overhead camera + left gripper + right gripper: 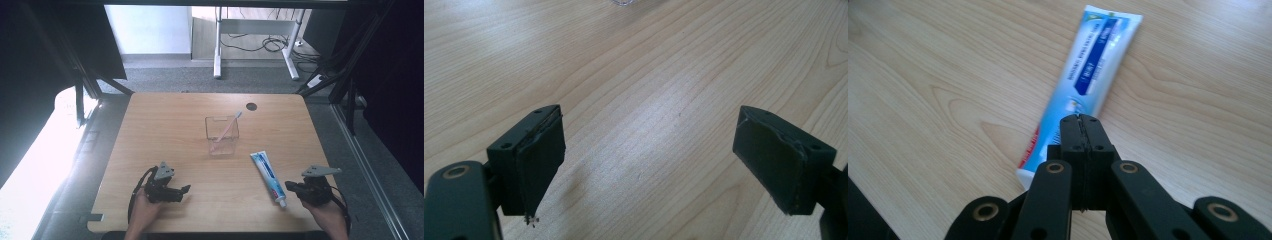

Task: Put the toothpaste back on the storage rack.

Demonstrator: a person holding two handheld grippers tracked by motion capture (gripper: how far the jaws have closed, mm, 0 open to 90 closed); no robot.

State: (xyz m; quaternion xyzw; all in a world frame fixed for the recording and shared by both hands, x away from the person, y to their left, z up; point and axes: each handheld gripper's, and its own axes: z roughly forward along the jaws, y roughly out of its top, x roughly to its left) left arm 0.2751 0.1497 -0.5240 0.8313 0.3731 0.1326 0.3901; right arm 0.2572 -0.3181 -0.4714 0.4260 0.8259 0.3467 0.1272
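Note:
A white and blue toothpaste tube (pixel 267 175) lies flat on the wooden table (pixel 165 130), right of centre, with its cap toward the front edge. My right gripper (pixel 289 187) sits just right of the cap end, pointing left. In the right gripper view its jaws (pixel 1080 121) are pressed together with nothing between them, over the tube (pixel 1090 75). My left gripper (pixel 185 190) rests near the front left, pointing right. Its jaws (pixel 649 145) stand wide apart over bare wood.
A clear square container (pixel 221 136) stands at the table's middle with a pink toothbrush (pixel 227 126) leaning in it. A dark round hole (pixel 251 106) is in the tabletop behind it. Black frame posts flank the table, and a desk stands on the floor beyond.

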